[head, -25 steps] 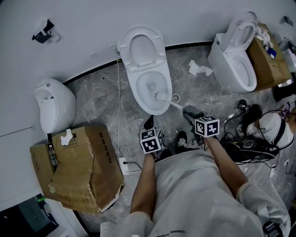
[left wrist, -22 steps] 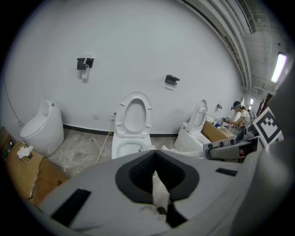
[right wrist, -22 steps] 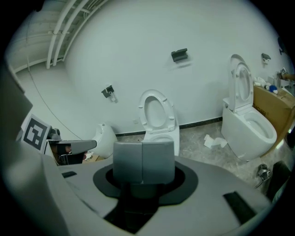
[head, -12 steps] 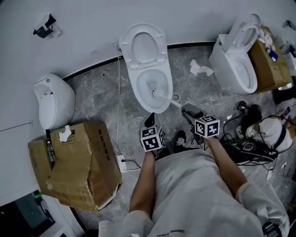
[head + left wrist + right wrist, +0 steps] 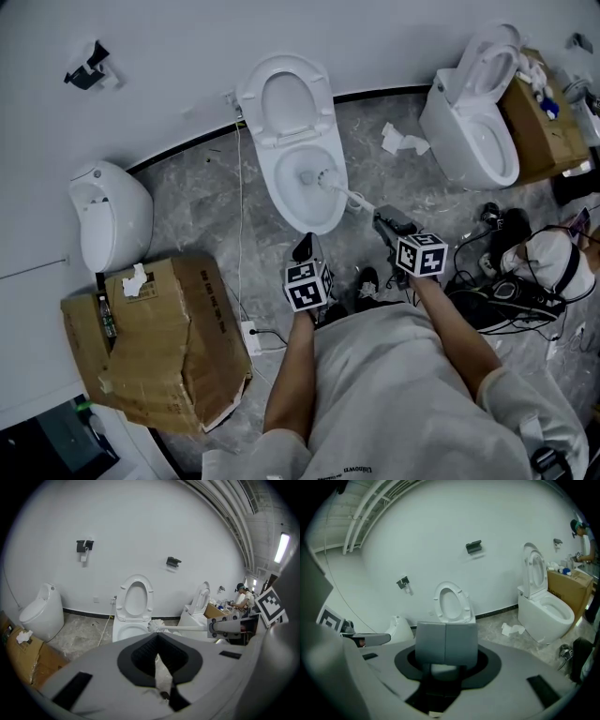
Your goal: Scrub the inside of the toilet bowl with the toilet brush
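Ahead of your right tongs point(image 5: 381, 220), in the head view, the toilet brush point(image 5: 349, 195) runs up and to the left from their grip. Its long white handle crosses the rim of the toilet bowl point(image 5: 274, 183), with the round bristle head inside. Your left tongs point(image 5: 302, 249) sit just beside, off the brush. In the left gripper view, their jaws are pressed together at the tips. Beyond them the brush lies level, with its head to the left. In the right gripper view, your pads pinch the white handle.
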